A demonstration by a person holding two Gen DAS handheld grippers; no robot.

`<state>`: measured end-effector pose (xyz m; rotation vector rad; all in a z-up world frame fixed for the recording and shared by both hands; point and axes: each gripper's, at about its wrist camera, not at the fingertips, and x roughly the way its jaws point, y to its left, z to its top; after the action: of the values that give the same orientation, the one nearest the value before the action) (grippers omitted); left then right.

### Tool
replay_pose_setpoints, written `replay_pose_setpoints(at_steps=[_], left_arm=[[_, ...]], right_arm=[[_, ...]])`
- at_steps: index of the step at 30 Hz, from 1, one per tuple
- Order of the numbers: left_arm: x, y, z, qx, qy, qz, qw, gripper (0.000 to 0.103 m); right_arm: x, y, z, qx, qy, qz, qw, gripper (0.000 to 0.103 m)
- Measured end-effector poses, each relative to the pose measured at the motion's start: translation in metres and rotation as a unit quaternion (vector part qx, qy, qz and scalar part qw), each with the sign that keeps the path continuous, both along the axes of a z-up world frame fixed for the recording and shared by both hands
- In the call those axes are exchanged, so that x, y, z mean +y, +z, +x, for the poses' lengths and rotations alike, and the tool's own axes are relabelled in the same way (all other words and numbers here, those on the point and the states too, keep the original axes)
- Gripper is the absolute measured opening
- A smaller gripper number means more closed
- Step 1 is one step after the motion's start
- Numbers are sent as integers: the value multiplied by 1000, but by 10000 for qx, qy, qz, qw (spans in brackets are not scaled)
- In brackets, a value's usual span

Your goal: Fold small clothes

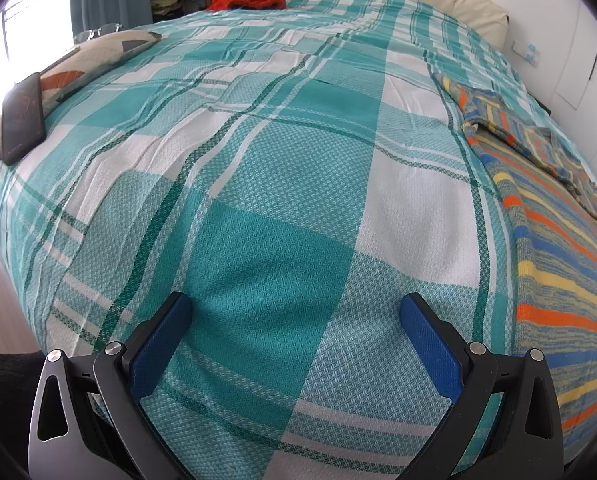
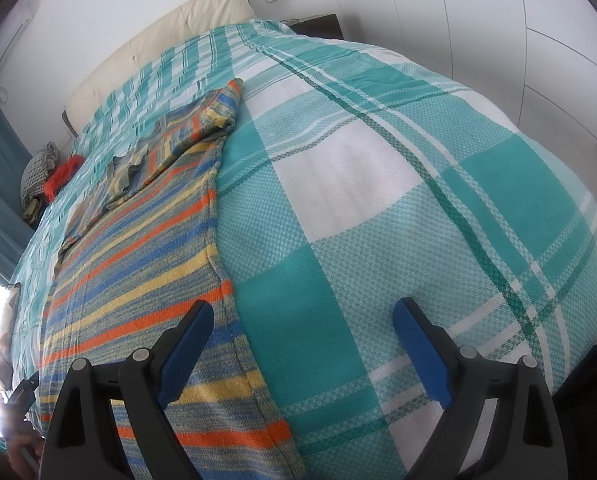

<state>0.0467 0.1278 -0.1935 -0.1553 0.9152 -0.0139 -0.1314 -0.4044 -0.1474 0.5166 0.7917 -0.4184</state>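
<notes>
- Two grippers are in your hands, both tilted down over a bed covered by a teal and white checked bedspread [image 1: 282,184].
- Your left gripper [image 1: 294,312] has its blue fingers spread wide, with nothing between them but bare bedspread.
- Your right gripper [image 2: 303,318] is also spread wide and holds nothing. Its left finger [image 2: 186,352] hangs over the edge of a striped knit top [image 2: 138,288]; its right finger is over the bedspread.
- That top, striped in orange, blue, yellow and grey, lies flat and lengthwise on the bed. It sits to the right in your left camera [image 1: 558,280] and to the left in your right camera.
- At its far end, the sleeves and neck part are bunched and folded over the body.
- One patterned cushion [image 1: 98,56] rests at the far left edge of the bed, with a dark flat object [image 1: 22,120] leaning on it.
- Beyond the bed's far left corner sits a pile of fabric with a red cloth [image 1: 246,0] on it.
- A cream padded headboard [image 2: 158,40] stands against the white wall.
</notes>
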Motion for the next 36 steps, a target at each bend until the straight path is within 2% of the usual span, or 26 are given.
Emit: replay_pose_setpoints(at_steps=[28,31,34,36], left_arm=[[-1,1,-1,-4,-20,0,10000,103],[7,16,-4,270,-295,-221,9990,101],[8,42,-31,179,-778,-706,9943,101],[-3,46,-48,337,-1197,-735,9895,101]], right_arm=[[0,-1,3,43,49,-63,10000,95],[-9,7,8,179,237,201,9994,94],[-29,31,-2,95,535,898,9945,92],[-32,47,-8,412,891,962,9905,92]])
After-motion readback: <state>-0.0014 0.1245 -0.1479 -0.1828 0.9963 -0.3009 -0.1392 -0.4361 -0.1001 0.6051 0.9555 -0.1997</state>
